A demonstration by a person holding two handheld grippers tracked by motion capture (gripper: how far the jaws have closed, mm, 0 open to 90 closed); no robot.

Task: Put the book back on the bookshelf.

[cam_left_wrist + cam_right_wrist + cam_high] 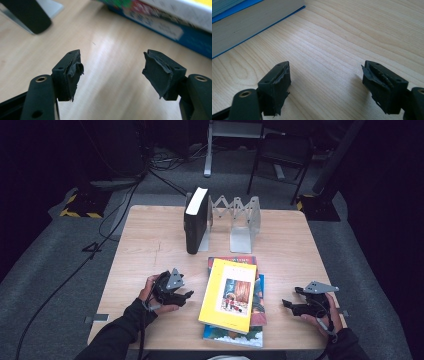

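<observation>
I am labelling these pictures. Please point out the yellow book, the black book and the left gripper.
yellow book (230, 295), high view, on its front cover.
black book (192, 227), high view, on its dark cover.
left gripper (112, 68), left gripper view, midway between its open fingertips.

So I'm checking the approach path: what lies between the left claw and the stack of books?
Nothing: bare wooden table separates the open left claw from the stack of books, as the high view and left gripper view show.
</observation>
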